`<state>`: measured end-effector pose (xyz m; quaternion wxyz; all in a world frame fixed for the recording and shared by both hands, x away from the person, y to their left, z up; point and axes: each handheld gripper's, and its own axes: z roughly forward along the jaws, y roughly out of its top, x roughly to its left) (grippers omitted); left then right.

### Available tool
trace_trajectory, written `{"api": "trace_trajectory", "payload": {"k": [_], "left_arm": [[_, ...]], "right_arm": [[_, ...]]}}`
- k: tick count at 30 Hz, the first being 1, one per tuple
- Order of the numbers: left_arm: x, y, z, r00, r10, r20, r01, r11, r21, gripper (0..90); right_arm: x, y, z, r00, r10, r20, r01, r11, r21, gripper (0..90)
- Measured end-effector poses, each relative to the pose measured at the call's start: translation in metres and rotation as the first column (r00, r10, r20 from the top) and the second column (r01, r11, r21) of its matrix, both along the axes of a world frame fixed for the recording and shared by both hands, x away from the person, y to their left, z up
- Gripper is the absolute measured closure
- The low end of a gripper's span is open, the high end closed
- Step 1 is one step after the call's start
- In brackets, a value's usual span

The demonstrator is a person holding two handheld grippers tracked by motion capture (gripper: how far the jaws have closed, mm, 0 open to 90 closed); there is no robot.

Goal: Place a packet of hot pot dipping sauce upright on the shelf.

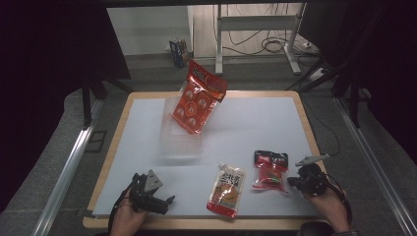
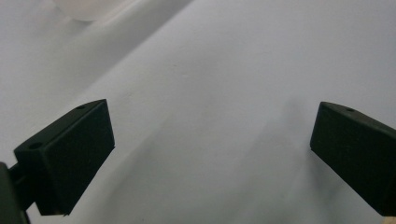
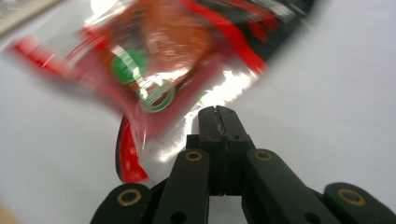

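At the table's near left edge, the left gripper [image 1: 156, 198] rested low over the white mat [image 1: 246, 128], its jaws spread wide apart with nothing between them. Farther back, a large red snack bag [image 1: 199, 96] stood propped in a clear plastic box [image 1: 180, 140]. An orange pouch [image 1: 227, 190] lay flat near the front edge. Just to its right lay a red-and-black packet [image 1: 270, 170]. The right gripper [image 1: 292, 182] had its jaws pressed together on that packet's edge.
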<state>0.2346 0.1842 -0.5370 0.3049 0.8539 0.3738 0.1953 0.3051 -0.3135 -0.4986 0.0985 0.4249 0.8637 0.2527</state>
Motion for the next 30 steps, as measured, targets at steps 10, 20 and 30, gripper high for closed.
{"api": "trace_trajectory", "payload": {"k": [10, 20, 30], "left_arm": [[0.000, 0.000, 0.000, 1.0000, -0.003, -0.002, 0.003, 1.0000, 0.007, 0.0], [0.000, -0.001, 0.000, 1.0000, -0.001, -0.003, 0.001, 1.0000, 0.010, 0.0], [0.000, -0.001, -0.001, 1.0000, -0.001, -0.005, 0.001, 0.9999, 0.012, 0.0]], "right_arm": [[-0.005, -0.013, 0.009, 0.9987, -0.040, 0.031, 0.039, 0.9987, 0.033, 79.6], [0.018, -0.024, 0.012, 0.9907, -0.124, 0.056, 0.119, 0.9889, 0.090, 32.7], [0.052, -0.023, 0.002, 0.9929, -0.117, -0.023, 0.119, 0.9806, 0.155, 29.8]]}}
